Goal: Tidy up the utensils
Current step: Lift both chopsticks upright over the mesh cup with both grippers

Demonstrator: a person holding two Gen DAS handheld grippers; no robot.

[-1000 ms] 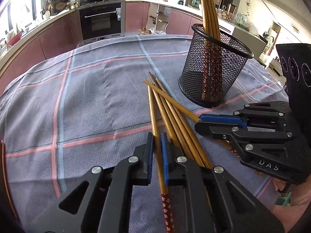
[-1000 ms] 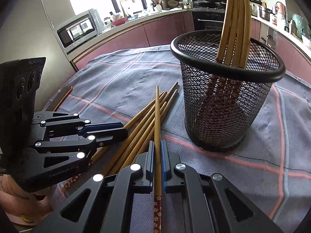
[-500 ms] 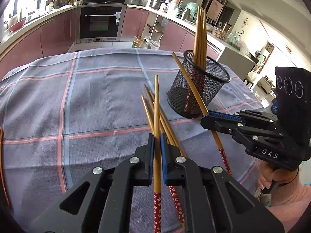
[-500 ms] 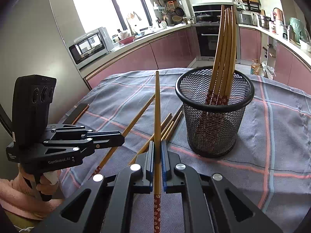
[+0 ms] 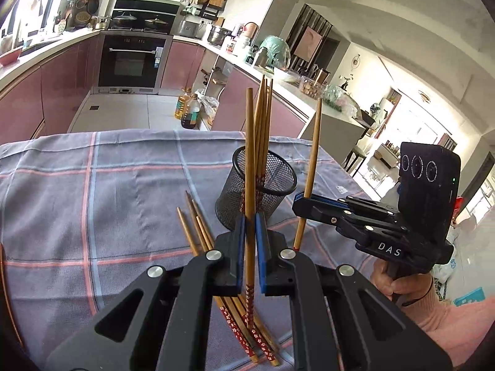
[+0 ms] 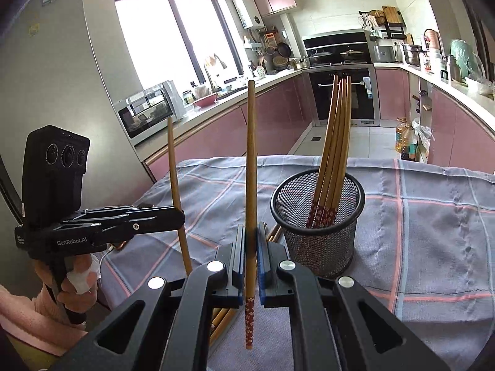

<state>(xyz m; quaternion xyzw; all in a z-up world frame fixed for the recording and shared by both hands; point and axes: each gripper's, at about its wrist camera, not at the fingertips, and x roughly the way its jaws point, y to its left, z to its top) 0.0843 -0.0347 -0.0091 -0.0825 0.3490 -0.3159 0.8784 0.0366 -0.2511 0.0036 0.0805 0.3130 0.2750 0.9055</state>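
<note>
Lifted chopstick [image 5: 250, 167] clamped in hand-held gripper [image 5: 250, 241].

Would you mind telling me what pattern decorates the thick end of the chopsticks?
Small white flowers on dark red, clearest in the right wrist view on the held chopstick.

Sunlit kitchen [image 6: 340, 6], pink cabinets [image 6: 278, 117], bright window [image 6: 173, 37].

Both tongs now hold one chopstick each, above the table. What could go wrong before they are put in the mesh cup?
1. Each chopstick is pinched near its red patterned end, so the long part may swing or slip in the left tongs or the right tongs.
2. The mesh cup already holds several leaning chopsticks; a new one may hit them or the rim, and perhaps tip the cup.
3. The two tongs are close together and may collide.
</note>
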